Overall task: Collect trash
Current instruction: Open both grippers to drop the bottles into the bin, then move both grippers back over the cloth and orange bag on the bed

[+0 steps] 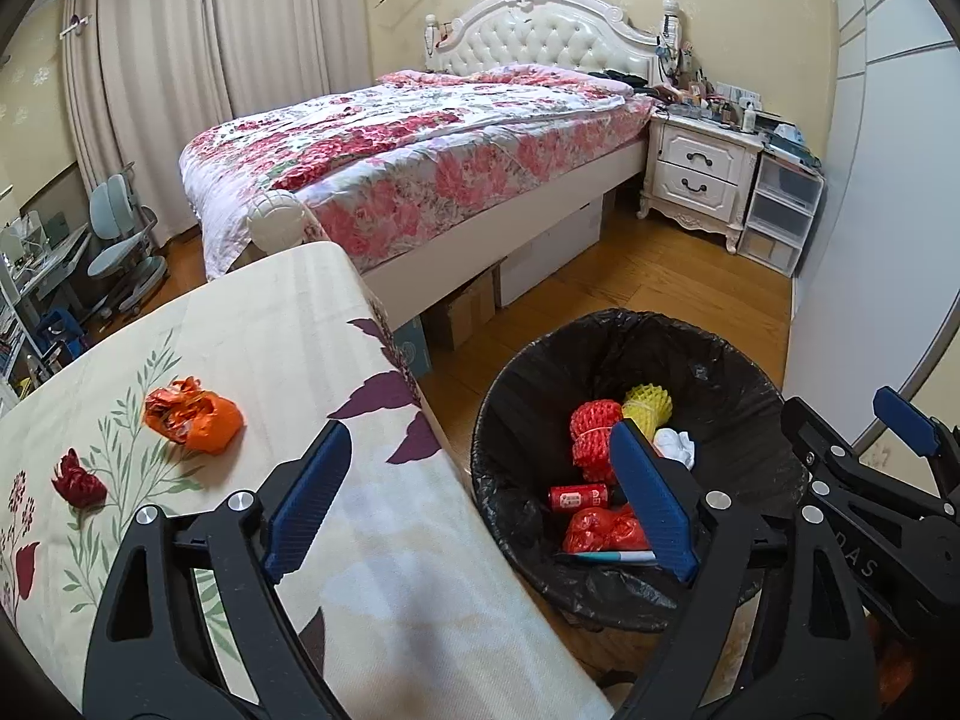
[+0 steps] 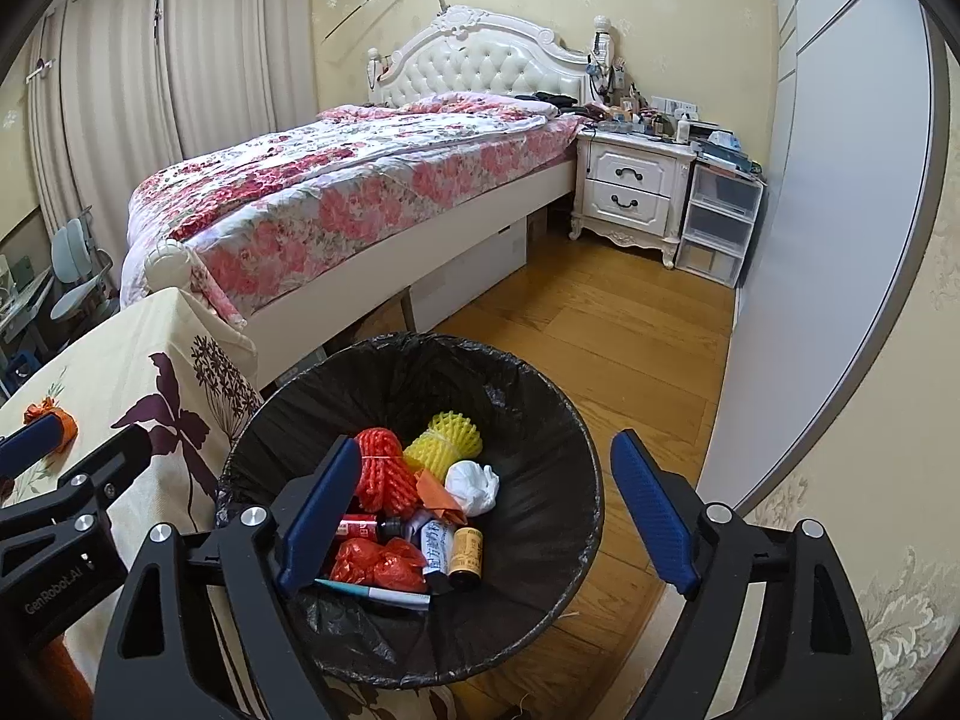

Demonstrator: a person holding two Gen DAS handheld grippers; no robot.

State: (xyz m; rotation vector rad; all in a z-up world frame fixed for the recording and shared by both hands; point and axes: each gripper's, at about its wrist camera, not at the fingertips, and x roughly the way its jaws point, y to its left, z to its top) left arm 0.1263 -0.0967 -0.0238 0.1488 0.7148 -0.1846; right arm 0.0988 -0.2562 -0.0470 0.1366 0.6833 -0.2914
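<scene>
Trash piles up in the lined bin

Trash bin [image 2: 540, 420] sits on the floor beside the cloth-covered table [image 1: 270, 324], holding red netting [image 2: 384, 468], yellow netting [image 2: 444, 444] and a pen [image 2: 372, 594]. Left gripper [image 1: 480, 498] and right gripper [image 2: 480, 510] both hang spread wide, empty. An orange wrapper [image 1: 192, 417] lies on the table

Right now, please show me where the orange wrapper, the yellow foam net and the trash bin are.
orange wrapper [image 1: 195, 423]: left wrist view, middle of the crumpled wrapper.
yellow foam net [image 2: 444, 443]: right wrist view, its mesh middle.
trash bin [image 2: 564, 420]: right wrist view, black liner at the right rim.
</scene>
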